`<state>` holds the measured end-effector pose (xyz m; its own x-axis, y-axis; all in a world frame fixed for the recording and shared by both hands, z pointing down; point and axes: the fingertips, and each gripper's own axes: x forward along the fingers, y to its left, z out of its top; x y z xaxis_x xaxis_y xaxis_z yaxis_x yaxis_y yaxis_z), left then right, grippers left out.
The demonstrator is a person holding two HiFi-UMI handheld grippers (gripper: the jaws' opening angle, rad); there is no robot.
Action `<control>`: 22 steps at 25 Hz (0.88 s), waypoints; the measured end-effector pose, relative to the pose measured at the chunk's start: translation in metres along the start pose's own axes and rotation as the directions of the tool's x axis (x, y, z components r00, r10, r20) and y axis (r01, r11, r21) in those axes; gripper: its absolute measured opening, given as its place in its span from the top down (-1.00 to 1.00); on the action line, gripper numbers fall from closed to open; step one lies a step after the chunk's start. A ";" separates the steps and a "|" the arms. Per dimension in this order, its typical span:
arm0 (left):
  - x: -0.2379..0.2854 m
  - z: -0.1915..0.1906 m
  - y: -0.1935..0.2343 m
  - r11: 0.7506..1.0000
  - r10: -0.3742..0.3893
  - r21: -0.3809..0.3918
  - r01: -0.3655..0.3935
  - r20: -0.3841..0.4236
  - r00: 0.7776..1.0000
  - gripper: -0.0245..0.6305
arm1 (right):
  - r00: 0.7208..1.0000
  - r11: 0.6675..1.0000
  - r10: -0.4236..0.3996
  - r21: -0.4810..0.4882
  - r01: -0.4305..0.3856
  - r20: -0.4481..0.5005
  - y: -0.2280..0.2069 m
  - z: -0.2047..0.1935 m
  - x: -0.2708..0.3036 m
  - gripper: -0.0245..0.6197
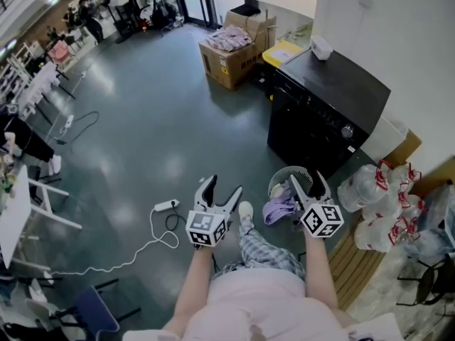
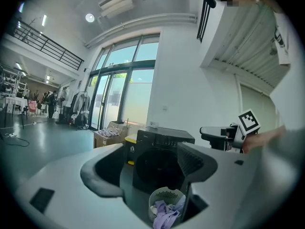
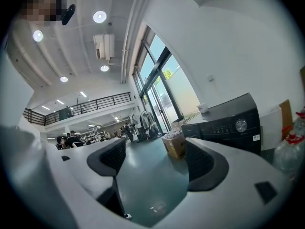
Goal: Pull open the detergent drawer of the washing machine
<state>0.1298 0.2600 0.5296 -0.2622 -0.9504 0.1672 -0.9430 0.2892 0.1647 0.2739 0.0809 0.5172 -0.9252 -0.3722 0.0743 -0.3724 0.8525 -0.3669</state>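
Two hand-held grippers hang above a wide, glossy grey-green floor that mirrors the ceiling lights in soft patches. Against the white wall at the far right stands the washing machine, a boxy black front-loader with a flat matte top and a dark round door, well apart from both grippers. Its detergent drawer cannot be picked out in the dark control strip along the top of the front, where a silvery round knob shows toward the near end. Farther off and to the left, an open brown cardboard box holds crumpled pale cloth. At near right, clear plastic bottles with red tops are bunched together. A round white basket with a slotted wall sits on the floor in front of the machine, lilac cloth spilling over its rim. The left gripper has its jaws spread wide with only air between them; its view looks toward the machine's door and the basket. The right gripper, seen over the basket from the head view, likewise has its jaws apart and empty, ribbed dark pads on curved grey fingers. A white power strip with a looping cable lies on the floor to the left.
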 end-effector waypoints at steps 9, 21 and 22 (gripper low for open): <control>0.102 0.008 0.079 0.998 -0.005 0.057 0.005 -0.016 1.000 -0.11 | 0.999 0.997 -0.035 -0.075 0.037 0.016 -0.045 0.005 0.128 -0.27; 0.322 0.081 0.168 0.991 -0.114 0.061 0.115 -0.022 0.993 -0.11 | 0.990 0.985 -0.141 -0.100 0.142 0.014 -0.120 0.049 0.307 -0.27; 0.336 0.082 0.171 0.990 -0.126 0.058 0.127 -0.027 0.992 -0.11 | 0.988 0.983 -0.152 -0.101 0.153 0.010 -0.128 0.051 0.316 -0.27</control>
<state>-0.1362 -0.0198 0.5340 -0.1357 -0.9758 0.1715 -0.9791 0.1586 0.1277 0.0326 -0.1643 0.5406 -0.8569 -0.5014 0.1199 -0.5146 0.8183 -0.2559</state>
